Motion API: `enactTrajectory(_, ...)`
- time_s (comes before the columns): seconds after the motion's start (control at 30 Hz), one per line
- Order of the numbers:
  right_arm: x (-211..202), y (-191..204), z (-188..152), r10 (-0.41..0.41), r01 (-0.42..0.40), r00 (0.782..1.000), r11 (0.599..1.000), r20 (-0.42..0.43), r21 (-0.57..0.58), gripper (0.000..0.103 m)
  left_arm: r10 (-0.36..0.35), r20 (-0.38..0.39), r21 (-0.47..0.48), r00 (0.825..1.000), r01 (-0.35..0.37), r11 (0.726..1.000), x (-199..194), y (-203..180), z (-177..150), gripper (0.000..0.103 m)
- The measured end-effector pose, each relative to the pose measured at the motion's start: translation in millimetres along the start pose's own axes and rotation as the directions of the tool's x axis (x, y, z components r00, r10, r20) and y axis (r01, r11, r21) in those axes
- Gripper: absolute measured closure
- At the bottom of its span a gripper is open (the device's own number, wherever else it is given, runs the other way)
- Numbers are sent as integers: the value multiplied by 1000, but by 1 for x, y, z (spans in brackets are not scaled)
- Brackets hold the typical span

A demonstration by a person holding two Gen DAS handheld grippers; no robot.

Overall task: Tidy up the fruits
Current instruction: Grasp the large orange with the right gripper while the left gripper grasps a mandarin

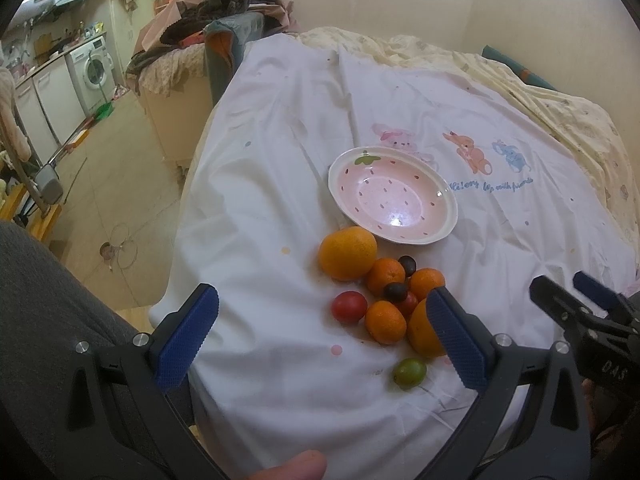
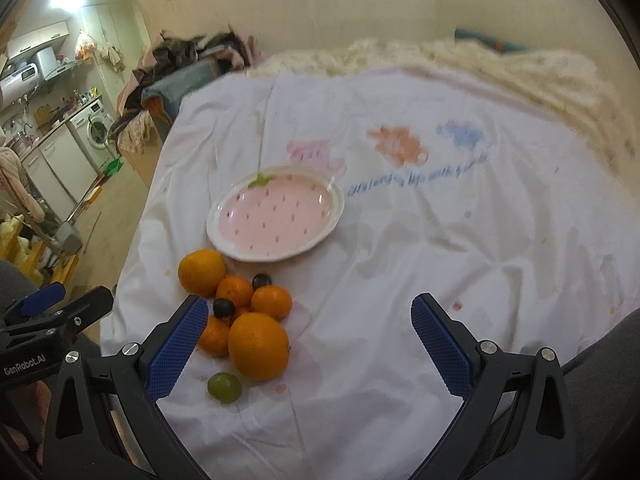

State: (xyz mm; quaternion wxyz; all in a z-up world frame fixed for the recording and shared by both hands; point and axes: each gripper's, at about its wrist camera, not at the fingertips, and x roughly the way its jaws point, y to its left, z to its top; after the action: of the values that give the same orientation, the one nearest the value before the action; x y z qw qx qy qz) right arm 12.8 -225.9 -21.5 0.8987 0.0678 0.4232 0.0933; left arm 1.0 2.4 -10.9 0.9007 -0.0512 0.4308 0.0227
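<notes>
Fruit is clustered just ahead of the gaping left claw; the right claw, equally spread and empty, is offset rightward.

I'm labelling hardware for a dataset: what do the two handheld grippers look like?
Both match: black angular plastic frames with silver screws, and two fingers faced with blue knurled pads. The left gripper shows white "GenRobot.AI" lettering on its body in the right wrist view; the right gripper shows "DAS" in the left wrist view. No cables show. Grey fabric lies beside them.
</notes>
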Motion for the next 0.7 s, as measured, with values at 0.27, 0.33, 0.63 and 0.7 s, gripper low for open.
enactTrajectory(0.27,48,-26,14,254,-202,929,958,-268,205,0,19,-31,-21,999,-20,1000,3,6,1,1)
enactTrajectory(0.33,60,-29,15,286,-213,905,946,-316,245,0,33,-48,-18,998,-33,999,6,5,1,1)
enactTrajectory(0.63,108,-2,-2,304,-214,820,949,-485,232,24,53,-110,-20,992,-56,998,19,7,-1,1)
enactTrajectory(0.7,119,2,-7,289,-199,810,954,-510,225,27,54,-117,-24,992,-58,998,21,8,-1,1)
